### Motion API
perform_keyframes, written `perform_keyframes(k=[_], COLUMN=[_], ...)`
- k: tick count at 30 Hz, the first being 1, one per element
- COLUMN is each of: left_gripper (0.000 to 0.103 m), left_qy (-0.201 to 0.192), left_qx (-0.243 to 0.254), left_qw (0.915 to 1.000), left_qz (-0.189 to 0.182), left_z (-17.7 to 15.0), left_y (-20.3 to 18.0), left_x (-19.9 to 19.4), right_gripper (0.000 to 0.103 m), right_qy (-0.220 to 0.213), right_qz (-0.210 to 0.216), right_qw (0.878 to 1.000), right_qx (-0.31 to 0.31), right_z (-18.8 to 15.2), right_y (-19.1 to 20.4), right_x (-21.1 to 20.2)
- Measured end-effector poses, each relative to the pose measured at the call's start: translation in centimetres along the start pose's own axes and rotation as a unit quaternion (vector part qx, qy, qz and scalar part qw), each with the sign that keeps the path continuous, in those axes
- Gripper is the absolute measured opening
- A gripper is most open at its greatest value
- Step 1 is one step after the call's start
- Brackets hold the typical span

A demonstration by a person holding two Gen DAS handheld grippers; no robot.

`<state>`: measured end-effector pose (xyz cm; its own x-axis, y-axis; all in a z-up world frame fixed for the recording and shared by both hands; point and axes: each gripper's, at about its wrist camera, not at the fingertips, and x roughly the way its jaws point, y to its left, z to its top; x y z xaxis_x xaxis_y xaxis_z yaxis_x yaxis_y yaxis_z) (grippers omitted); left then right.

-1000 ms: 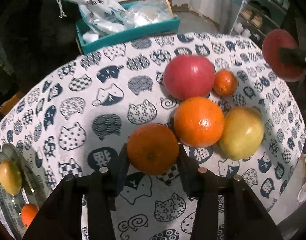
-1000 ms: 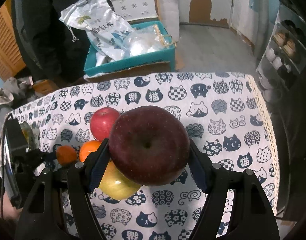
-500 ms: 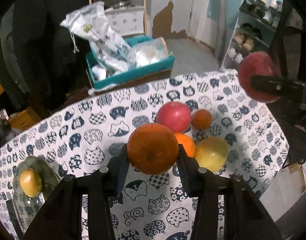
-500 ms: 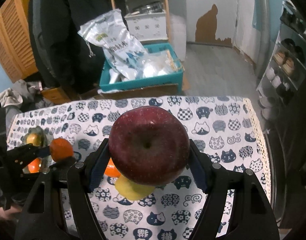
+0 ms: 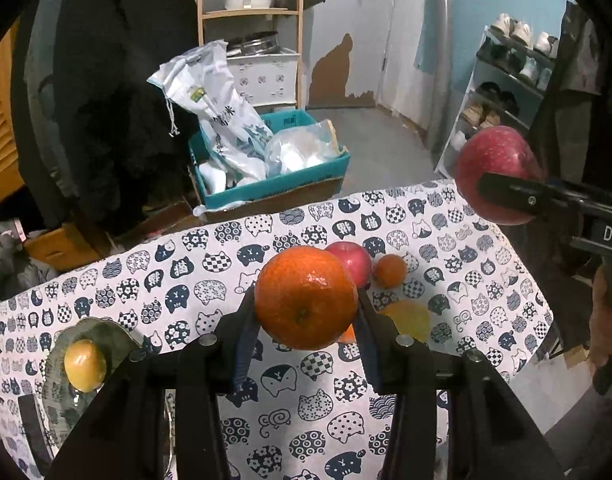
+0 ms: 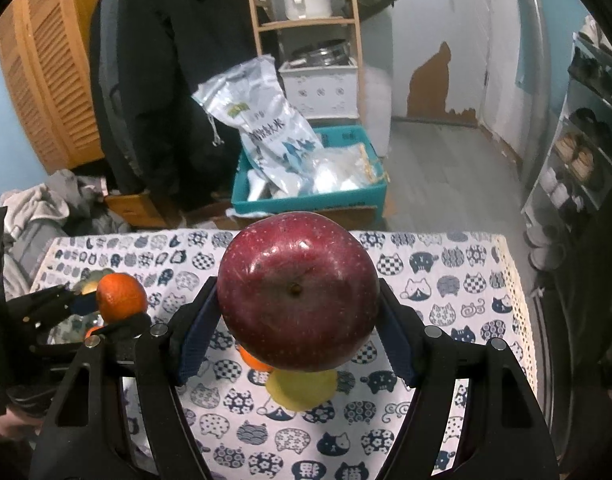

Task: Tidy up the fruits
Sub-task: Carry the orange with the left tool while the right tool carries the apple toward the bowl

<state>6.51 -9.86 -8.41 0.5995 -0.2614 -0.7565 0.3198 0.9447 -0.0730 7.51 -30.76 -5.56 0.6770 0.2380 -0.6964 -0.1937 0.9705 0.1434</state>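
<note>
My left gripper is shut on a large orange and holds it high above the table. My right gripper is shut on a dark red apple, also raised; that apple shows at the right of the left wrist view. On the cat-print tablecloth lie a red apple, a small mandarin, a yellow fruit and a partly hidden orange. A glass plate at the left holds a yellow fruit.
Behind the table a teal crate holds white bags. A shoe rack stands at the right, a wooden shelf with pots at the back. A dark coat hangs at the left. The table's right edge is close.
Both grippers have risen well above the table with their fruit. The left one lifted the orange away from the pile, so the plate has come into fuller view.
</note>
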Motion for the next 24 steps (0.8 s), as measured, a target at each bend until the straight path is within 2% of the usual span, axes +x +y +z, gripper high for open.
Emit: perform_keyframes(k=[12,24], left_gripper=[0.046,0.046], left_qy=[-0.034,-0.049], left_qx=[-0.001,-0.018], left_qw=[0.9994,0.9986], left_qz=[-0.003,0.004], left_z=[0.7,0.2], left_y=[0.6,2.6], left_x=[-3.9,-6.2], right_gripper=[0.074,0.074], right_qy=[-0.030,-0.038], right_qz=[0.015,0.043], right_qw=[0.999,0.997], right_qx=[-0.021,-0.045], right_z=[1.2,1.9], right_y=[2.3,6.1], right_x=[-2.1,-2.6])
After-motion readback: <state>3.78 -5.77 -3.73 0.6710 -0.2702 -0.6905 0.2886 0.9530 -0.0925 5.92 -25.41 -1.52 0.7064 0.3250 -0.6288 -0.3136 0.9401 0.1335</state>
